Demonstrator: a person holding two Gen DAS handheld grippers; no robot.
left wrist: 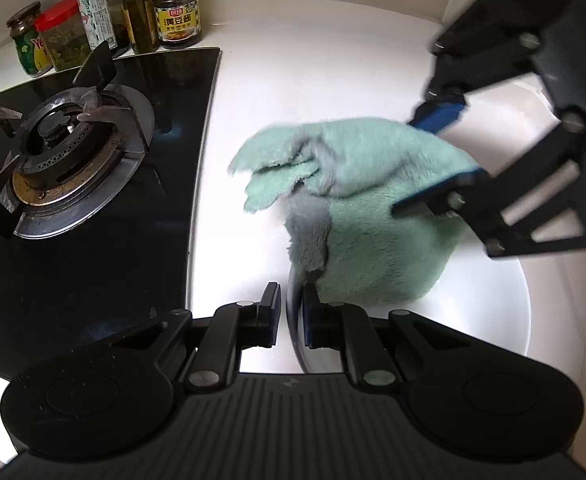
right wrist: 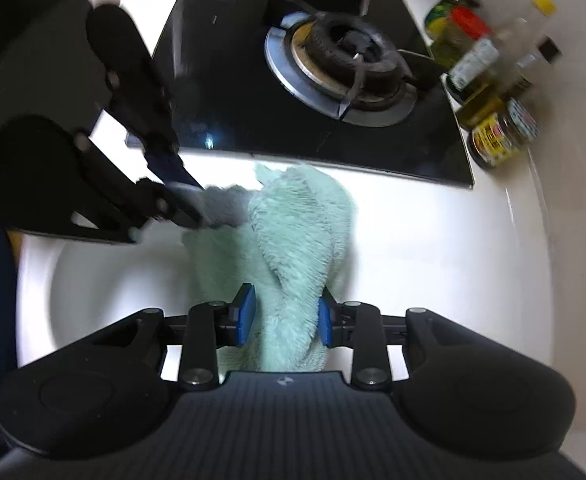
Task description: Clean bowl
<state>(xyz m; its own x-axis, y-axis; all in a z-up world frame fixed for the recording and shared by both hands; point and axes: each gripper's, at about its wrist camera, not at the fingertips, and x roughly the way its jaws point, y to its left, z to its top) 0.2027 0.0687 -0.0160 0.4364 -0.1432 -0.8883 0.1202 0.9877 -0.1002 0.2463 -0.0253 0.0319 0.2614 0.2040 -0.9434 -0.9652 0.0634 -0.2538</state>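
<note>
Counter [left wrist: 313, 60]: 1 bowl [left wrist: 513, 320], 1 cloth [left wrist: 373, 208].

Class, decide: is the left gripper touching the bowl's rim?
Touching. In the left wrist view, the left gripper has the thin edge of the white bowl running between its fingers, against the right blue pad, beside the green cloth.

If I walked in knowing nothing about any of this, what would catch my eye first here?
Probably the fluffy mint-green cloth, bunched in a white bowl on the pale counter, with two black grippers around it. The left gripper pinches the bowl's rim, while the right gripper stands open astride the cloth. Beside the bowl sits a black glass hob with a gas burner, with sauce jars and bottles behind it.
</note>
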